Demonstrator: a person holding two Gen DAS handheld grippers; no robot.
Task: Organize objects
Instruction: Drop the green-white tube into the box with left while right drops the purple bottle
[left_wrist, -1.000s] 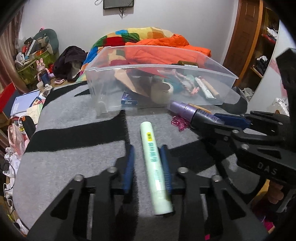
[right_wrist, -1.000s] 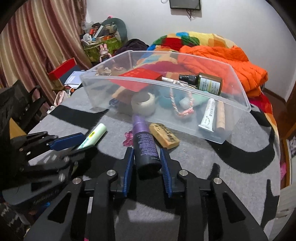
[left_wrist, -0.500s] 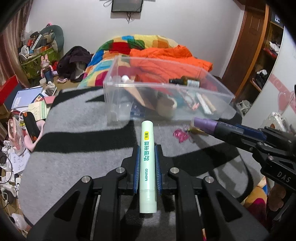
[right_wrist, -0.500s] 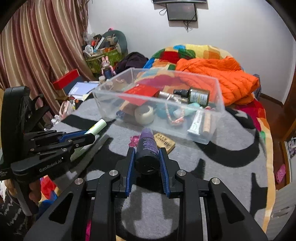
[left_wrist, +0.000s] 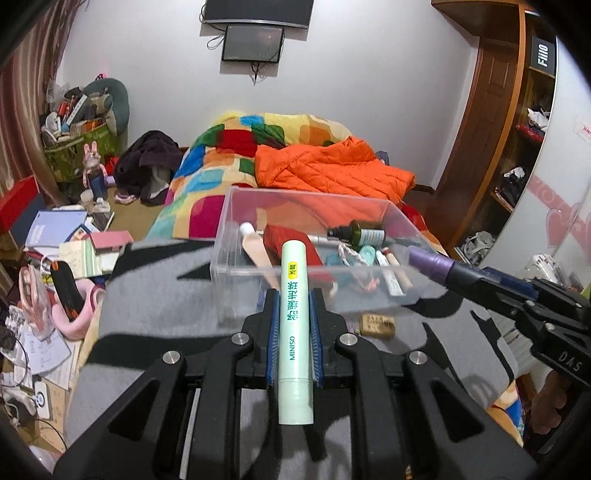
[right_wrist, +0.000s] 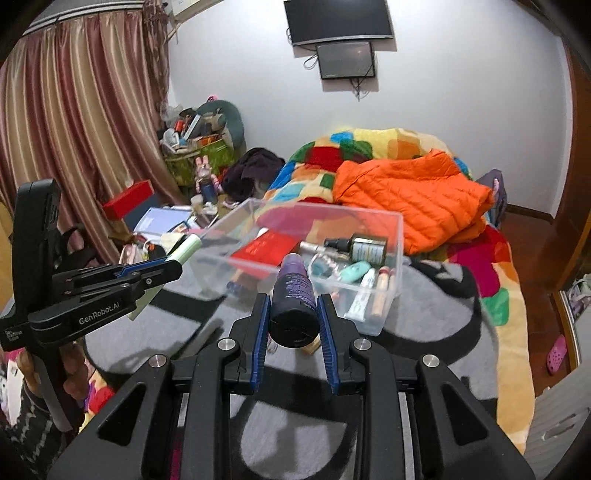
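Observation:
My left gripper (left_wrist: 294, 295) is shut on a pale green tube (left_wrist: 294, 321), lifted off the grey blanket (left_wrist: 155, 295) and pointing at a clear plastic bin (left_wrist: 258, 271). My right gripper (right_wrist: 293, 301) is shut on a purple bottle (right_wrist: 294, 299), also raised, in front of the bin (right_wrist: 384, 295). Each gripper shows in the other view: the right one (left_wrist: 476, 286) with the bottle (left_wrist: 432, 264) at the right, the left one (right_wrist: 162, 266) with the tube (right_wrist: 186, 249) at the left. The bin holds a red packet (right_wrist: 266, 249), a dark dropper bottle (right_wrist: 360, 247) and several small tubes.
A tan eraser-like block (left_wrist: 376, 325) lies on the blanket just before the bin. Behind it lie a colourful quilt (left_wrist: 229, 162) and an orange jacket (left_wrist: 328, 170). Books and clutter (left_wrist: 62, 243) cover the floor at left. A person's hand (right_wrist: 33, 373) holds the left gripper's handle.
Both grippers rose off the blanket with their items. The left one closed on the green tube, which lay loose between its fingers a second ago. The bin now sits lower in both views.

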